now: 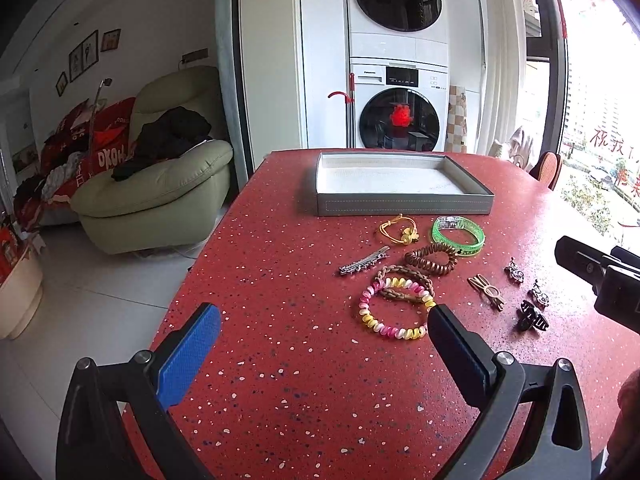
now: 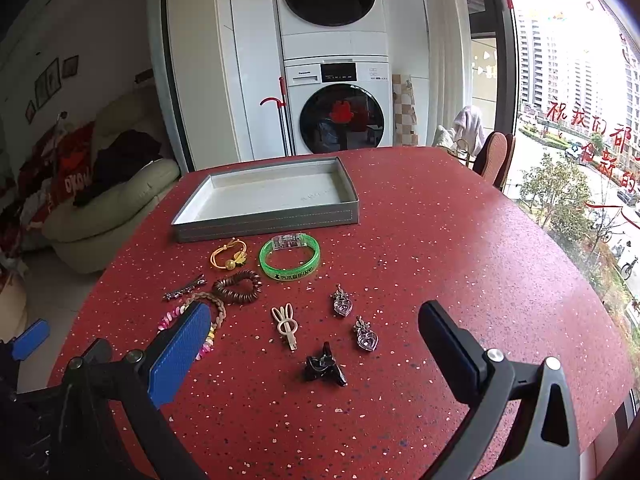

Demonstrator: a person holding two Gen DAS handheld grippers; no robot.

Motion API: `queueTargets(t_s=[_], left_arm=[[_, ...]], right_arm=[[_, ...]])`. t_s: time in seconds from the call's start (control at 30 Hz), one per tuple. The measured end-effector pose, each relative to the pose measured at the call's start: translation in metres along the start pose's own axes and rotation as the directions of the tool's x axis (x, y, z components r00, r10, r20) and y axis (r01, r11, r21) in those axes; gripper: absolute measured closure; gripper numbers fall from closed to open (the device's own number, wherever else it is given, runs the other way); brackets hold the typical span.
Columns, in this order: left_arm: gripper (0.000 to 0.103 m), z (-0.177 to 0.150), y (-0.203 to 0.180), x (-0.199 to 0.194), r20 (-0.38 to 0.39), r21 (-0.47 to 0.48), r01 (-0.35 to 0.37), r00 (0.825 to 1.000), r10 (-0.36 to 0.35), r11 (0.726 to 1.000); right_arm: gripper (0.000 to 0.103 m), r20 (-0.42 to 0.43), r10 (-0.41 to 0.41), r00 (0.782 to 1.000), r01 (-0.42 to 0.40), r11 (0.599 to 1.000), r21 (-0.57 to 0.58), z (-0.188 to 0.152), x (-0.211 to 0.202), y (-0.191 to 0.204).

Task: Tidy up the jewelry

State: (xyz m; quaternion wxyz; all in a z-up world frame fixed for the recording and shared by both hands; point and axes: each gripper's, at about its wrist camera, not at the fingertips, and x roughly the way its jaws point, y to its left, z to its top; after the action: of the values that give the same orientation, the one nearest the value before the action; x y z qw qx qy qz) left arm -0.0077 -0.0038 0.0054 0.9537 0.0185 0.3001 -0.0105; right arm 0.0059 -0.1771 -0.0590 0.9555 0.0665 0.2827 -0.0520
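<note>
Red speckled table (image 2: 440, 220): gray tray (image 2: 264, 220) behind scattered jewelry; both grippers' jaws open, empty.

Jewelry pieces (image 2: 288, 258) lie before the tray (image 2: 264, 222) on the table (image 2: 440, 240).

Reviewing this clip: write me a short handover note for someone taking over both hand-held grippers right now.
Left hand-held gripper: open, empty, above the table near the pink-yellow spiral bracelet.
Right hand-held gripper: open, empty, over the black claw clip.
Tray: empty, at the far side of the red table.
Loose in front of it: green bangle, yellow hair tie, brown spiral tie, silver clip, braided bracelet, cream bunny clip, two heart pendants.
Done: nothing. Left: everything into the tray.
</note>
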Motion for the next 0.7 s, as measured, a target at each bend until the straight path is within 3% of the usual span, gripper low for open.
queueTargets(t_s=[0.7], left_arm=[[0.000, -0.0005, 0.0019, -0.0013, -0.001, 0.001, 0.002, 1.000, -0.002, 1.000]], right_arm=[[0.000, 0.005, 0.002, 1.000, -0.002, 1.000, -0.001, 0.0008, -0.0006, -0.0006]])
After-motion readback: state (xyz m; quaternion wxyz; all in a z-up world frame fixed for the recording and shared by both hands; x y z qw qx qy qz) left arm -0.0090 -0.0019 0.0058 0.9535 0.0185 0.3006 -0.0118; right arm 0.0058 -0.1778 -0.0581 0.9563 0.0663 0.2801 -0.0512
